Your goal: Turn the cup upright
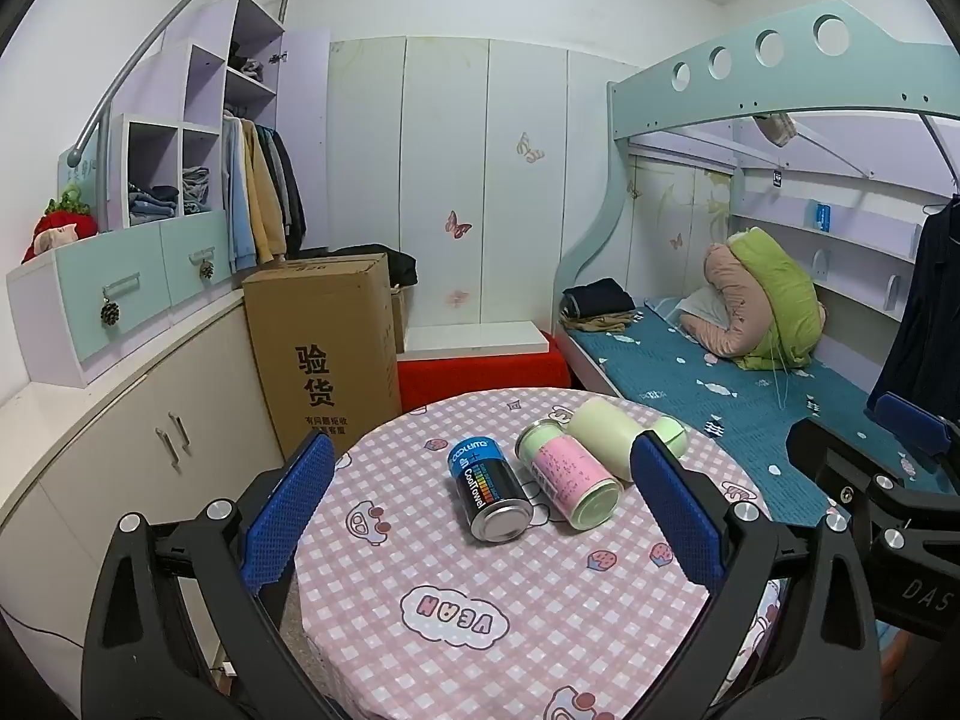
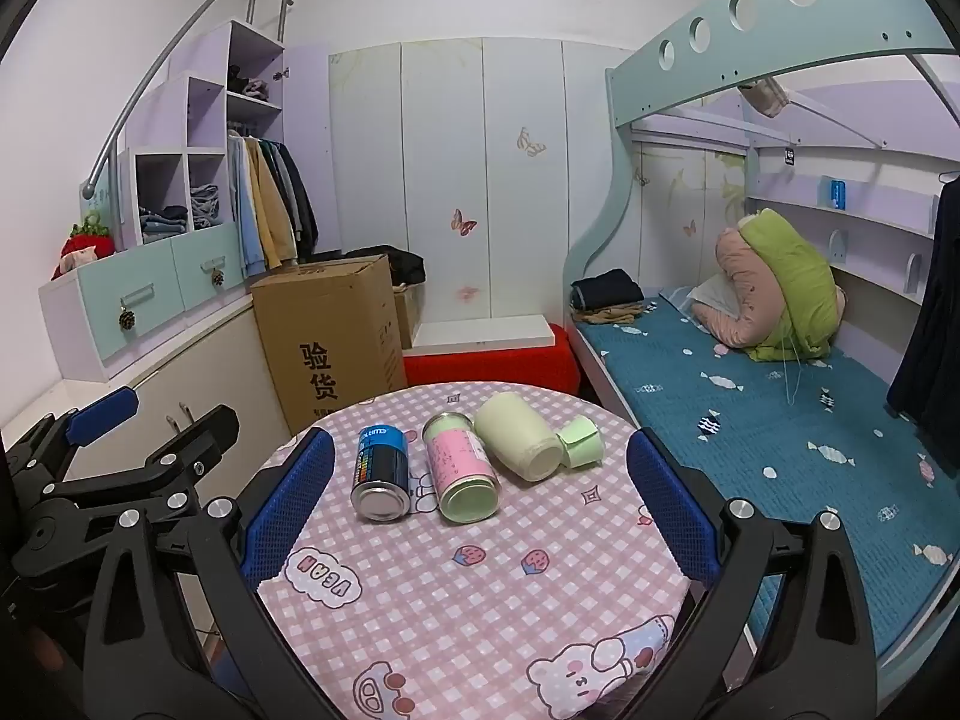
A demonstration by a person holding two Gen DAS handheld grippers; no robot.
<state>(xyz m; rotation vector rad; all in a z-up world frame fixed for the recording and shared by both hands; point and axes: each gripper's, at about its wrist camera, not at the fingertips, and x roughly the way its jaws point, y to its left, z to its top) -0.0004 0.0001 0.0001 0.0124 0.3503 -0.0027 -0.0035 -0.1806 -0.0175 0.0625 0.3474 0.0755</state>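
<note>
Left wrist view: left hand-held gripper (image 1: 483, 501) hangs above the near edge of the round surface (image 1: 480, 648), blue pads spread wide, nothing between them. Three containers lie on their sides mid-surface in a row: a dark can (image 1: 487, 489), a pink-labelled jar (image 1: 567, 477) just beside it, then the pale green cup (image 1: 606, 435) farthest right, partly hidden behind the right pad (image 1: 672, 510). Right hand-held gripper (image 1: 900, 438) shows at the right edge, off the surface, over the bed (image 1: 720, 384). Right wrist view: right hand-held gripper (image 2: 480, 507) is also spread open and empty, hovering over the checked cloth. Cup (image 2: 519, 435) lies tipped over, its round end facing the camera, touching a small green lid (image 2: 581, 443) on its right. Jar (image 2: 462, 474) and can (image 2: 381, 471) sit left of it, close together. Left hand-held gripper (image 2: 144, 420) is visible at far left, beside the surface. A cardboard box (image 2: 333, 330) stands behind.
</note>
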